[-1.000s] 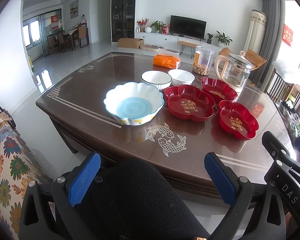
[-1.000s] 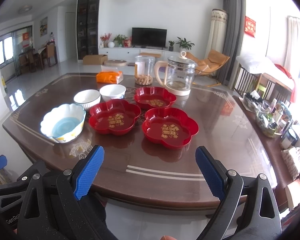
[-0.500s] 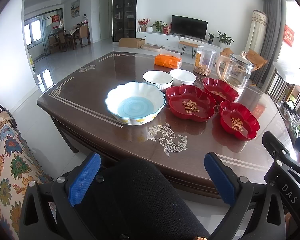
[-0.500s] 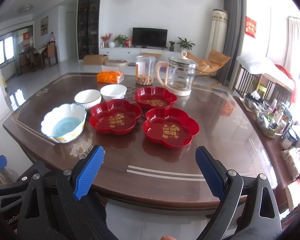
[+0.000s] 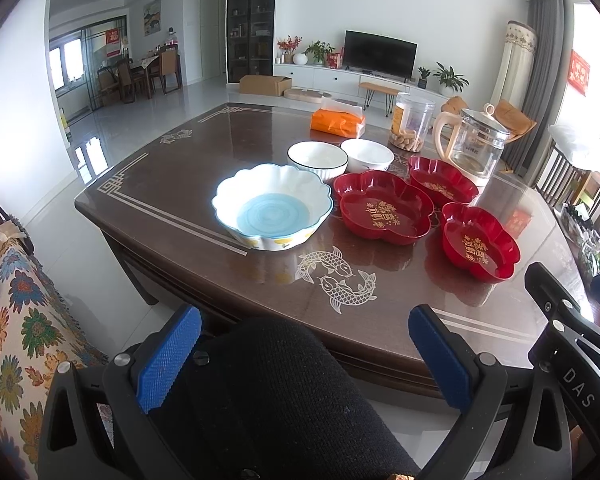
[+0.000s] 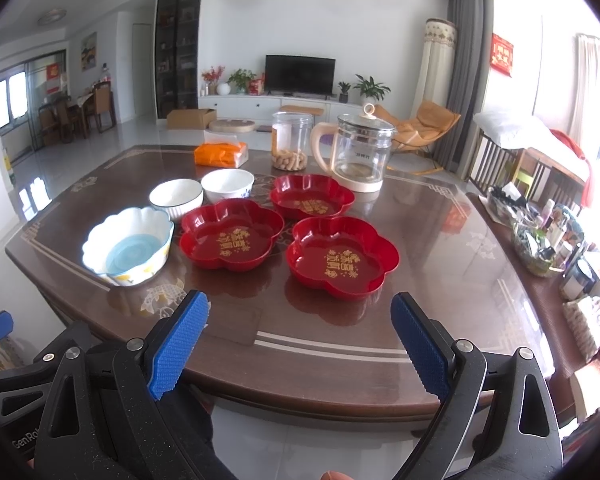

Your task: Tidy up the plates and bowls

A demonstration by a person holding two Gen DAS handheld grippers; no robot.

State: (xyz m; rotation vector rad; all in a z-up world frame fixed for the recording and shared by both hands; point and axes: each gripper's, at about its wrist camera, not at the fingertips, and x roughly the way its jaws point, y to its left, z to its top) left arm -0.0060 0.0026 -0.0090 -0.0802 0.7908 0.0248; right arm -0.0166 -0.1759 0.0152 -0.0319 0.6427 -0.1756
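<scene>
On the dark wooden table (image 6: 440, 264) stand a scalloped white bowl with a blue bottom (image 6: 129, 246) (image 5: 273, 205), two small white bowls (image 6: 176, 197) (image 6: 228, 184) and three red flower-shaped plates (image 6: 232, 238) (image 6: 342, 256) (image 6: 312, 196). The plates also show in the left wrist view (image 5: 384, 206) (image 5: 478, 240) (image 5: 442, 180). My left gripper (image 5: 304, 354) is open and empty, held before the table's near edge, above a black-clad knee. My right gripper (image 6: 300, 344) is open and empty at the near edge, in front of the nearest red plate.
Behind the dishes stand a glass kettle (image 6: 360, 156), a clear jar of snacks (image 6: 292, 146) and an orange tissue pack (image 6: 221, 153). A basket of small items (image 6: 544, 240) sits at the table's right edge. A floral-covered seat (image 5: 16, 320) is at my left.
Both grippers have edged slightly forward towards the table; the dishes sit a little lower in view. Nothing was taken hold of or moved.
</scene>
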